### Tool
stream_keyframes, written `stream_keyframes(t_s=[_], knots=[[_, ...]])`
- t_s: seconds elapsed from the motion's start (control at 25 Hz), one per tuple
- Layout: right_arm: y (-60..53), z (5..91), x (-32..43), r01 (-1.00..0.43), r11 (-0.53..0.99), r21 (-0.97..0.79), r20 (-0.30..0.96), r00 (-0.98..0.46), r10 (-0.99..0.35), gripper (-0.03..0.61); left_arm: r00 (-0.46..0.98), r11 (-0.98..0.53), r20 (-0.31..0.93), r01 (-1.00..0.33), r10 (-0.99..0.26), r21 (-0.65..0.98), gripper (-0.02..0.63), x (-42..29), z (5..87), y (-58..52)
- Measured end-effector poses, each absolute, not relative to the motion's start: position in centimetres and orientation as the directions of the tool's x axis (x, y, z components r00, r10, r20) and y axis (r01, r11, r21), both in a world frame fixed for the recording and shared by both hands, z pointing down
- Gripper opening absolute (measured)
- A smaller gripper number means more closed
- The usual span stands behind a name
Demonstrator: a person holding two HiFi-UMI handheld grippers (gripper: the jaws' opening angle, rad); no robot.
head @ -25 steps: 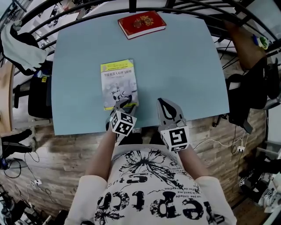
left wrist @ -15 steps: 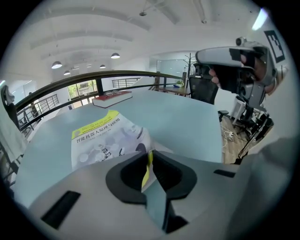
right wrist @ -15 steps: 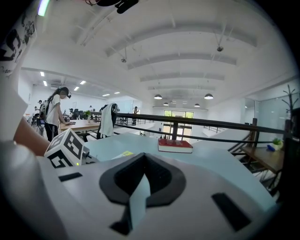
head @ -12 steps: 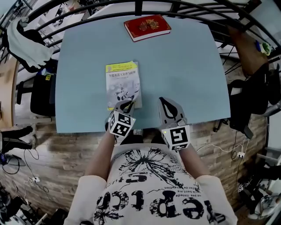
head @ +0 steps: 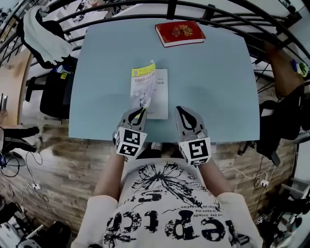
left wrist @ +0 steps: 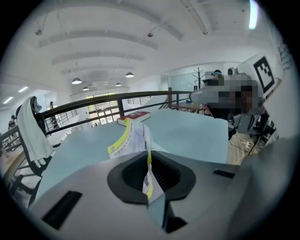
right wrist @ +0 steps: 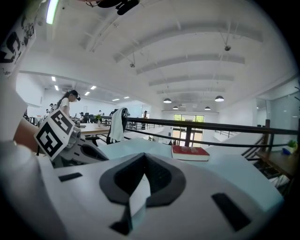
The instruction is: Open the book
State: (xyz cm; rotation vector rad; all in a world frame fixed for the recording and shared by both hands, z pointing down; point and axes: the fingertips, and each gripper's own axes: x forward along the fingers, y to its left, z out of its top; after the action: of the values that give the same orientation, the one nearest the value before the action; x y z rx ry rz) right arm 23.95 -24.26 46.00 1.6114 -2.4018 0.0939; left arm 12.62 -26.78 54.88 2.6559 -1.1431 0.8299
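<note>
A thin book lies on the light blue table, near its front edge. Its yellow-and-white front cover stands lifted, and the white first page shows beneath. My left gripper pinches the cover's lower edge, its jaws still closing on it. In the left gripper view the cover runs up from between the jaws of the left gripper. My right gripper hovers to the right of the book, shut and empty, clear of the pages. In its own view the right gripper shows tips together.
A red book lies at the table's far edge, also visible as the red book. A black railing curves behind the table. A chair with a white garment stands at the left. The table's front edge runs just below the grippers.
The left gripper has shut on the front cover and risen, raising the cover off the page. The right gripper has shifted slightly beside the book.
</note>
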Motion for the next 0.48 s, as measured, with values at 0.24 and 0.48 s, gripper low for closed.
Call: stream_keyframes(t_s=[0.24,0.48], knots=[[-24.5,45.9,21.1,-0.889,0.452,0.072,0.217,-0.428,-0.877,0.011,0.479,-0.587,0.498,-0.805,-0.723,-0.078,0.037,6.8,53.4,-27.2],[-24.8,46.2,18.8,-0.866,0.497,0.060,0.217,-0.474,-0.853,0.011,0.387,-0.458,0.495,-0.889,-0.778,-0.025,0.041,1.6,54.0,-27.7]])
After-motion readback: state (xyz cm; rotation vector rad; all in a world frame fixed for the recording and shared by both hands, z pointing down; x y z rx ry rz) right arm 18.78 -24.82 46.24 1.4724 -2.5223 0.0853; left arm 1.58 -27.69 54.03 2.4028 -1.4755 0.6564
